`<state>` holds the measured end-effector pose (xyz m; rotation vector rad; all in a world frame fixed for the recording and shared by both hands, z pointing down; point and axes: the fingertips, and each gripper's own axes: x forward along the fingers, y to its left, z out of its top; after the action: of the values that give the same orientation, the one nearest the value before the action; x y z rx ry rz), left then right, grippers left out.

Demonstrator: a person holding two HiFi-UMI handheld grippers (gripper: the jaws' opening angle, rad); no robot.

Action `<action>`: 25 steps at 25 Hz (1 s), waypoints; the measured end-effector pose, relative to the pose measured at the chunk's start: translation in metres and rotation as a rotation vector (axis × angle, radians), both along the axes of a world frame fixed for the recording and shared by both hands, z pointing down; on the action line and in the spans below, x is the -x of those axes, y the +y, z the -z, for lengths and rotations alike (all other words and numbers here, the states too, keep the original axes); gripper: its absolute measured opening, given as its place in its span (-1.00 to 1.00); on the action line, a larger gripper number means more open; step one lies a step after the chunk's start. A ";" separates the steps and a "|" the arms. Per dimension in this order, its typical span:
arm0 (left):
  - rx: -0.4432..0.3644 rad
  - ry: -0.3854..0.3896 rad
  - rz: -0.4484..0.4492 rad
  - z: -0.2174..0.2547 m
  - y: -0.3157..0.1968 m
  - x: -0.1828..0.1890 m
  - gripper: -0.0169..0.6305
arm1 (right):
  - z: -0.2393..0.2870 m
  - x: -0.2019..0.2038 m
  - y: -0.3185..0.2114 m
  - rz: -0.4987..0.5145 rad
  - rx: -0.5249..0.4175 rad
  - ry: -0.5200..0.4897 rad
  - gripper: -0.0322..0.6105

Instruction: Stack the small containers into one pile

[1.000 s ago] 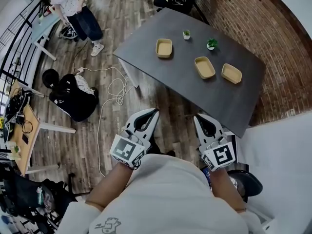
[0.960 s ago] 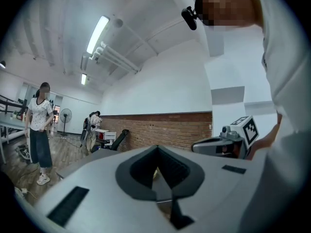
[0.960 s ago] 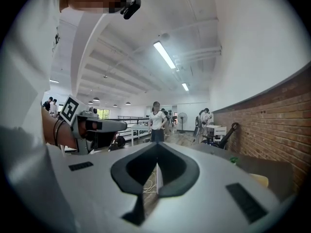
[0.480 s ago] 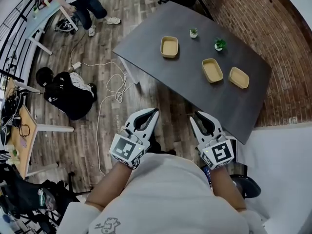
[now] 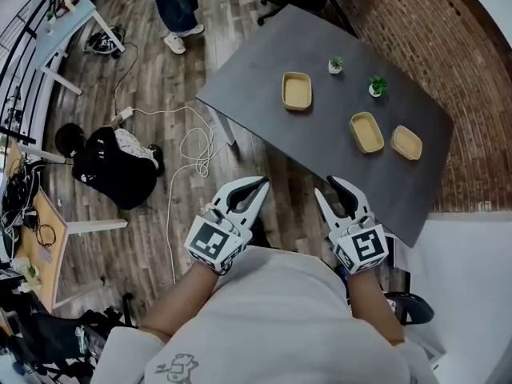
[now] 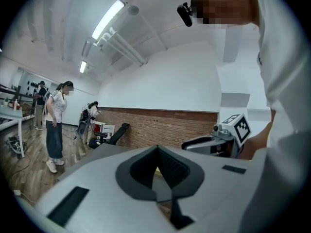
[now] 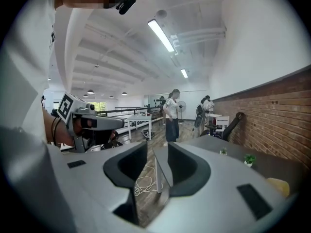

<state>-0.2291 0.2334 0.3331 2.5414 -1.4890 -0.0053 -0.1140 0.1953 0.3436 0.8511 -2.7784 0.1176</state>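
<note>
Three small tan containers lie apart on the grey table [image 5: 264, 86]: one [image 5: 296, 90] near the left, one [image 5: 366, 132] in the middle and one [image 5: 406, 142] at the right. Both grippers hover over the wooden floor, short of the table's near edge. My left gripper [image 5: 262, 184] is shut and empty, its tips touching. My right gripper [image 5: 328, 186] has its jaws opening, nothing between them; through the gap [image 7: 150, 152] I see floor. One container [image 7: 278, 186] shows at the right gripper view's lower right.
Two tiny potted plants [image 5: 335, 65] [image 5: 376, 86] stand at the table's far side, by a brick wall [image 5: 416, 22]. A white cable [image 5: 188, 146] and a black bag [image 5: 112, 166] lie on the floor to the left. A person [image 5: 180, 2] stands beyond the table.
The right gripper's jaws have parted from shut to open. The table and containers have slid rightward and slightly down in the head view. The standing person has drifted toward the top edge.
</note>
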 end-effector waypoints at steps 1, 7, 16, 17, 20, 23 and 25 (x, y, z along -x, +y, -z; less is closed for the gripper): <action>-0.001 0.000 -0.005 0.000 -0.004 0.007 -0.91 | 0.000 0.006 -0.004 -0.008 0.000 -0.001 -0.46; 0.002 0.015 -0.030 -0.002 -0.016 0.031 -0.91 | 0.000 0.025 -0.016 -0.032 0.006 0.004 -0.44; 0.007 0.021 -0.032 0.003 -0.034 0.038 -0.91 | 0.000 0.039 -0.037 -0.007 0.018 -0.001 -0.43; 0.012 0.027 -0.032 0.003 -0.037 0.038 -0.91 | 0.000 0.040 -0.041 -0.004 0.019 -0.004 -0.43; 0.014 0.026 -0.032 0.001 -0.048 0.040 -0.91 | -0.003 0.041 -0.056 0.004 0.025 -0.016 -0.43; 0.018 0.014 -0.025 -0.001 -0.063 0.040 -0.91 | -0.007 0.042 -0.071 0.013 0.037 -0.021 -0.43; 0.030 0.017 -0.022 -0.003 -0.074 0.038 -0.91 | -0.011 0.039 -0.081 0.014 0.050 -0.025 -0.43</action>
<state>-0.2676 0.1589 0.3366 2.5279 -1.4440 -0.0016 -0.1534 0.1146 0.3550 0.8233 -2.7912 0.1958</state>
